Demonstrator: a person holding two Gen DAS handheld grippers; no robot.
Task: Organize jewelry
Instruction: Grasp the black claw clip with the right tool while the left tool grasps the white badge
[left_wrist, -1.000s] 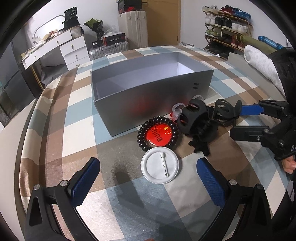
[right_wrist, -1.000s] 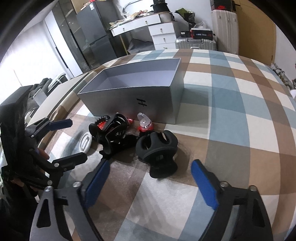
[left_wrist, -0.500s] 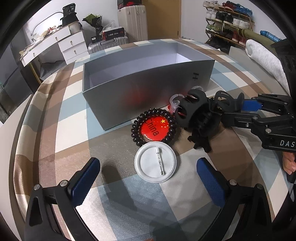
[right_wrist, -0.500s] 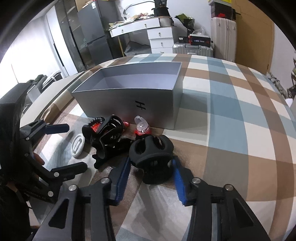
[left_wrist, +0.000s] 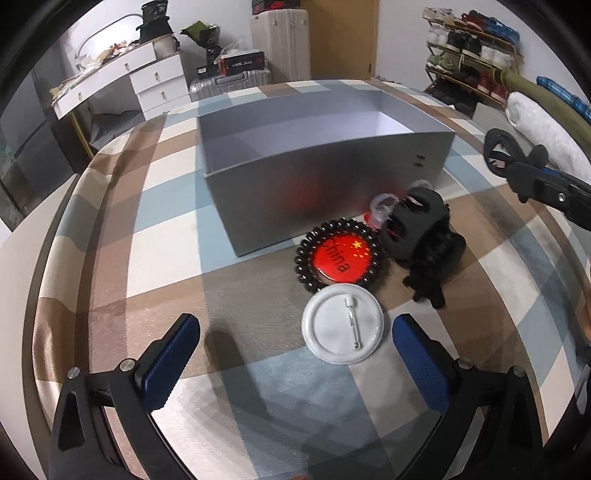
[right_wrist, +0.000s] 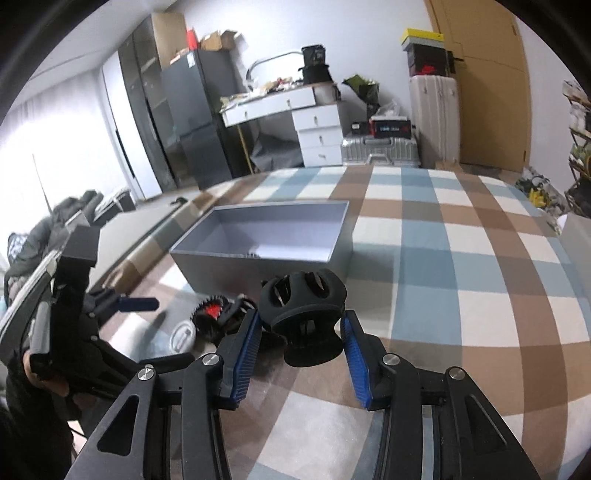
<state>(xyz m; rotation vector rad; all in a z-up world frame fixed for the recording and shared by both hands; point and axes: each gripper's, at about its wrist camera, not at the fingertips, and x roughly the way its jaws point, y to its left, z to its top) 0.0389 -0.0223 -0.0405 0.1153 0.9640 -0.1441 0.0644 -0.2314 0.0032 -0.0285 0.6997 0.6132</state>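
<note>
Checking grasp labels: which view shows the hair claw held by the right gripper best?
Right wrist view: the black hair claw sits centred and whole between the right gripper's blue fingers, lifted off the cloth. The left wrist view catches only part of it at the right edge, in front of the fingers, small and distorted.

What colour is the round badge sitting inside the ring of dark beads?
The badge is glossy red with yellow stars and dark "China" lettering, inside the bead bracelet. The left wrist view shows it best.
</note>
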